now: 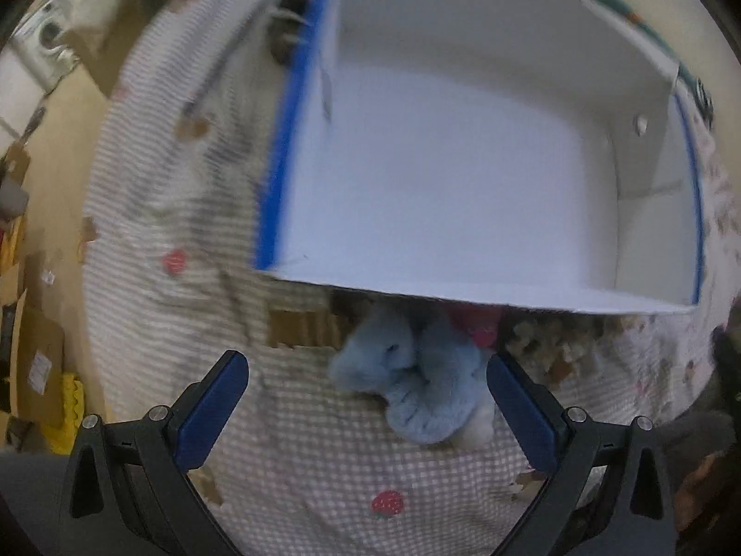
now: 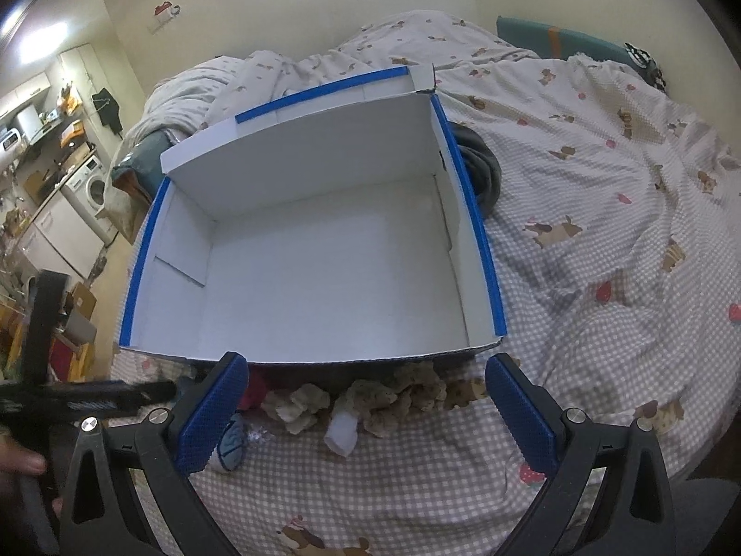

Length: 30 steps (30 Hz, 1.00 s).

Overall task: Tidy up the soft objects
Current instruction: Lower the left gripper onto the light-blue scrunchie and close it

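A white cardboard box with blue tape on its edges (image 1: 463, 287) (image 2: 305, 361) stands open and empty on the bed. In front of its near wall lie a blue plush toy (image 1: 417, 380) (image 2: 231, 445), a red soft thing (image 1: 479, 324) (image 2: 254, 391) and a beige fuzzy plush (image 1: 546, 347) (image 2: 370, 398) with a white label (image 2: 342, 431). My left gripper (image 1: 366, 407) is open, the blue plush between its right finger and the middle, untouched. My right gripper (image 2: 366, 410) is open and empty above the beige plush.
The bed has a grey-and-white checked sheet with bear and strawberry prints (image 2: 602, 231). A dark garment (image 2: 481, 171) lies by the box's right wall. A rumpled duvet (image 2: 370, 46) is behind. Floor, cartons and a washing machine (image 2: 90, 185) are at the left. The left gripper's dark body (image 2: 92, 394) shows at left.
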Tool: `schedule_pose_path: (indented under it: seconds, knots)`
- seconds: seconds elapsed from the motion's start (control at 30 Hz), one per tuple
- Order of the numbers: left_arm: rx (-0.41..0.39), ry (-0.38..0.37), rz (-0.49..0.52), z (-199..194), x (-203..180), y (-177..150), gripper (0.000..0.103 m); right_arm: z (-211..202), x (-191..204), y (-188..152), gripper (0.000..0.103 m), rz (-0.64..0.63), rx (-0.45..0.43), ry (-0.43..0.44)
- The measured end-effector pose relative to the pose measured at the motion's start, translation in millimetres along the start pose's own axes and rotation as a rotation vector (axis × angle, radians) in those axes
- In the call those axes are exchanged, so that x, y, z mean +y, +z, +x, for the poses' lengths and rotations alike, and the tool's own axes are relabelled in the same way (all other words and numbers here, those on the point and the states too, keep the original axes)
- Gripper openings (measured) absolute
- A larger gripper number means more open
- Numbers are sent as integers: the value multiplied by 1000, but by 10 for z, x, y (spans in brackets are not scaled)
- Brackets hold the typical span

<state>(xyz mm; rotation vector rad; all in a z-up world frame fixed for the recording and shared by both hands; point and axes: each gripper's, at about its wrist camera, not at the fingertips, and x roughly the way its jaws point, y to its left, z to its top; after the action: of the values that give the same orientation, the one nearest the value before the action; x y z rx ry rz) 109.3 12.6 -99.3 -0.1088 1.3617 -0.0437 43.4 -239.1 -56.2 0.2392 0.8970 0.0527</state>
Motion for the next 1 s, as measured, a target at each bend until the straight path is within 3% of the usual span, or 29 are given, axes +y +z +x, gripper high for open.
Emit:
schedule_pose_path:
  seconds: [0.1,0.23,0.33,0.5,0.63,0.73,0.87,1.0]
  knots:
    - [19,65,35,240,-15,8,103,-11,-49,10,103,12,-9,-12]
    - [141,-56,-61,542,148,8,103,13,-110,12,103,43,0,-11]
    - [145,-104,-93,544,181,-33,103,36,-97,20,103,39,5,-16]
    - [114,-163,48,429,-94,-181,103,46,-63,2,103,22,6,-23]
    - [118,-122,134,449,-256,-324,102,63,-47,-1,103,17,10,-26]
    - [132,-82,147,505,-239,-382,79,68,-49,-7,103,12,9,-32]
    - [130,-131,129,656,-157,-408,43,64,-55,-14,103,14,7,-36]
    - [74,-118,179,413,-190,-375,30,62,-57,-13,103,13,8,-37]
